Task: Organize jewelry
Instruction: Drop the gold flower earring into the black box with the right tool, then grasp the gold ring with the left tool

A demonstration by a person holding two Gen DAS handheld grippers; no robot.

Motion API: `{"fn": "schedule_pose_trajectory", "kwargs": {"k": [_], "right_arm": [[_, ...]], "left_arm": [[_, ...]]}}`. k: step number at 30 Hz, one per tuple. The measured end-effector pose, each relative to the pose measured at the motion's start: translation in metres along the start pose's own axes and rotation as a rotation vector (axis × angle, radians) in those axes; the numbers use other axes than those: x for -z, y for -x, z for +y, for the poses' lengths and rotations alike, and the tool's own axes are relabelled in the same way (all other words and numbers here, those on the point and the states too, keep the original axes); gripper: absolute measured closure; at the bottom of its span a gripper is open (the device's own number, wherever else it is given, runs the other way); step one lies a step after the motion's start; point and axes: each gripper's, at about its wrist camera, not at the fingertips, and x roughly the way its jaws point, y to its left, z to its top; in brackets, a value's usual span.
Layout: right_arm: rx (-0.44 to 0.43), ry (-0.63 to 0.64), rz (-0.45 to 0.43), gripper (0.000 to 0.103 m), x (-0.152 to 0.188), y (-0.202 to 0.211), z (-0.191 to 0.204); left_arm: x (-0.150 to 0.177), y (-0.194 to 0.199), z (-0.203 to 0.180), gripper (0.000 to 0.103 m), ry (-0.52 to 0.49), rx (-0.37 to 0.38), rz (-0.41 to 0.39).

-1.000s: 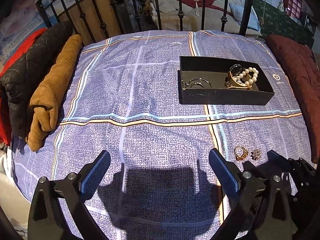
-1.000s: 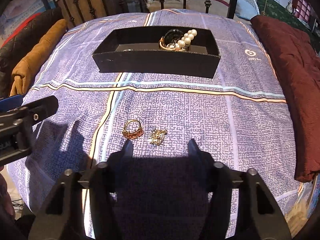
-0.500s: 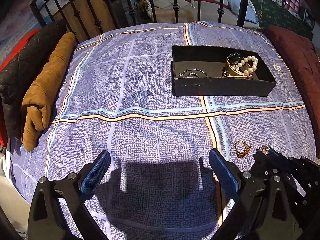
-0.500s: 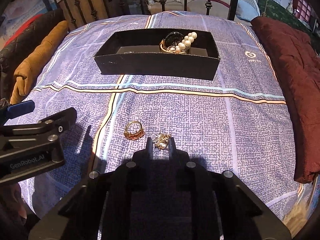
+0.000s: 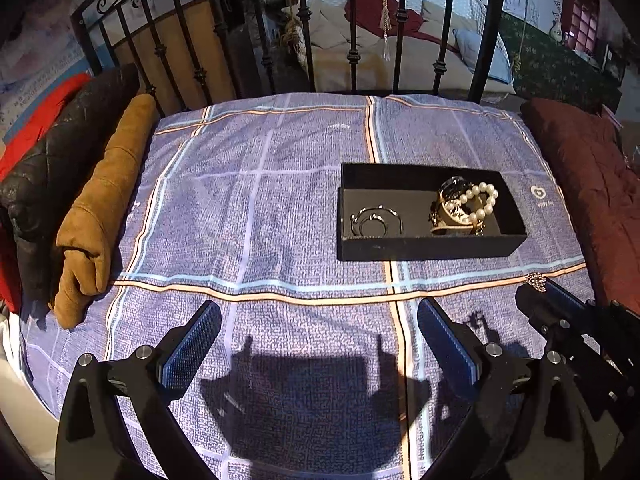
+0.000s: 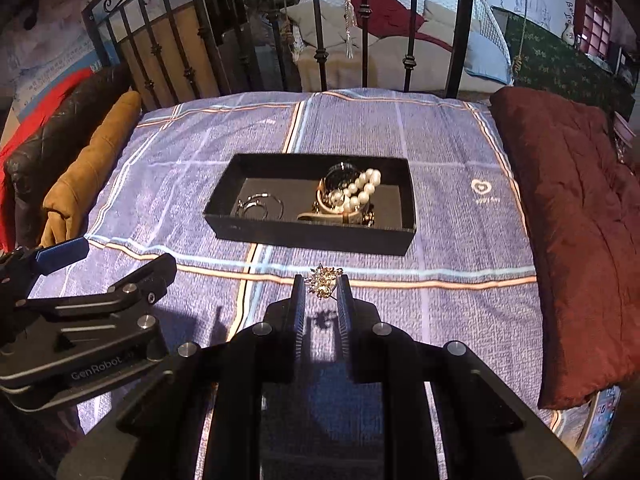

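One sparkly brooch [image 6: 322, 280] pinched in right tool [image 6: 322, 286], above bedspread [image 6: 440, 312]. One black tray [image 6: 312, 236] beyond, one pearl bracelet [image 6: 362, 190] inside. Left tool [image 5: 318, 340] spread wide, empty.

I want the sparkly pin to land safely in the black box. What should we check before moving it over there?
1. Sparkly brooch pinched in the right gripper: ok.
2. Brooch lifted off the bedspread: ok, its shadow lies below.
3. Black box open on top: ok.
4. Free floor between the silver rings and pearl bracelet: ok.
5. Left gripper open, empty, aside: ok.
6. Gold ring's whereabouts: cannot tell.
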Motion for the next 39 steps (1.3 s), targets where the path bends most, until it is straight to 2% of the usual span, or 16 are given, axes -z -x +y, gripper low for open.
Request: {"fn": "schedule_pose_trajectory", "kwargs": {"k": [11, 21, 24, 28, 33, 35, 37, 39], "right_arm": [[0.009, -0.021, -0.029, 0.086, -0.071, -0.026, -0.007], [0.073, -0.025, 0.026, 0.084, -0.079, -0.065, -0.009], [0.079, -0.024, 0.036, 0.073, -0.078, -0.074, -0.011], [0.111, -0.033, 0.032, 0.046, -0.077, -0.075, -0.016], [0.17, -0.033, 0.013, 0.028, -0.072, -0.058, -0.021], [0.199, -0.047, 0.003, 0.015, -0.062, -0.043, -0.028], [0.245, -0.097, -0.011, 0.009, -0.041, -0.024, -0.043], [0.238, -0.162, 0.007, 0.009, -0.015, -0.011, -0.061]], "left_arm": [[-0.054, -0.018, -0.002, 0.007, 0.009, -0.011, -0.049], [-0.07, -0.046, -0.004, 0.007, 0.009, -0.028, -0.036], [-0.069, -0.052, -0.002, 0.007, 0.013, -0.041, -0.03], [-0.068, -0.055, 0.003, 0.007, 0.03, -0.042, -0.021], [-0.062, -0.043, 0.001, 0.006, 0.032, -0.017, -0.022], [-0.052, -0.032, -0.004, 0.006, 0.026, 0.02, -0.024], [-0.034, -0.022, -0.014, 0.006, -0.021, 0.04, -0.028], [-0.008, -0.017, -0.023, 0.007, -0.059, 0.054, -0.022]]}}
